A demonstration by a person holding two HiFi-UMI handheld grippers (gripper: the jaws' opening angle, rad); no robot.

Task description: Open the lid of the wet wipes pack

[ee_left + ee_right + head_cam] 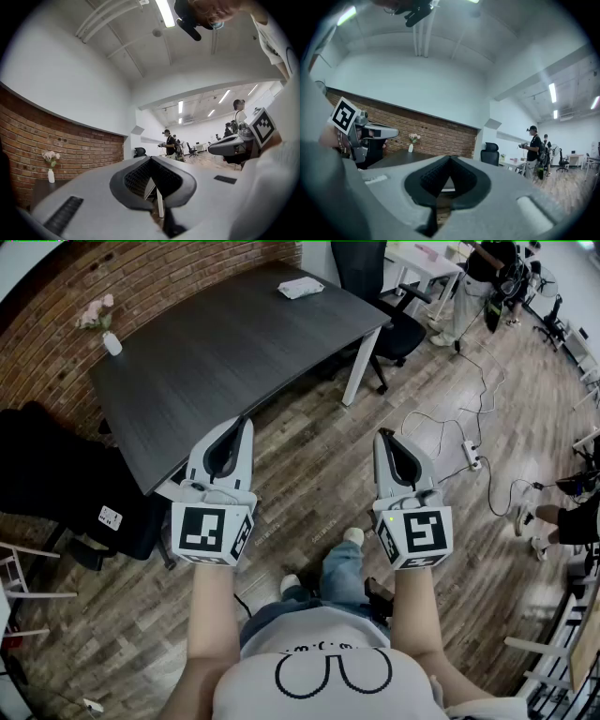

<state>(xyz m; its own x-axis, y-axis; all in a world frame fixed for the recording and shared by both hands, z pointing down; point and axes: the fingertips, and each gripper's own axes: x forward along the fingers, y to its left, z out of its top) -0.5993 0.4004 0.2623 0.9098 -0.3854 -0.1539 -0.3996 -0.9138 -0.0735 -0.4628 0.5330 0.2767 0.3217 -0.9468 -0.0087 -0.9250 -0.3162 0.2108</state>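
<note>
Your grey left gripper (242, 427) and grey right gripper (382, 439) are both closed (nothing between the jaws). The white wet wipes pack (300, 287) lies at the far end of the dark rectangular table (216, 352), well apart from them. Arrive with jaws closed and you'd likely shove it, not catch the lid.

Both forearms (214, 615) reach forward side by side; the grey left gripper (244, 424) and grey right gripper (382, 437) point about level, jaws closed, empty.

Closed tongs (151, 160) before brick wall (70, 145) and flower vase (50, 175)
</note>
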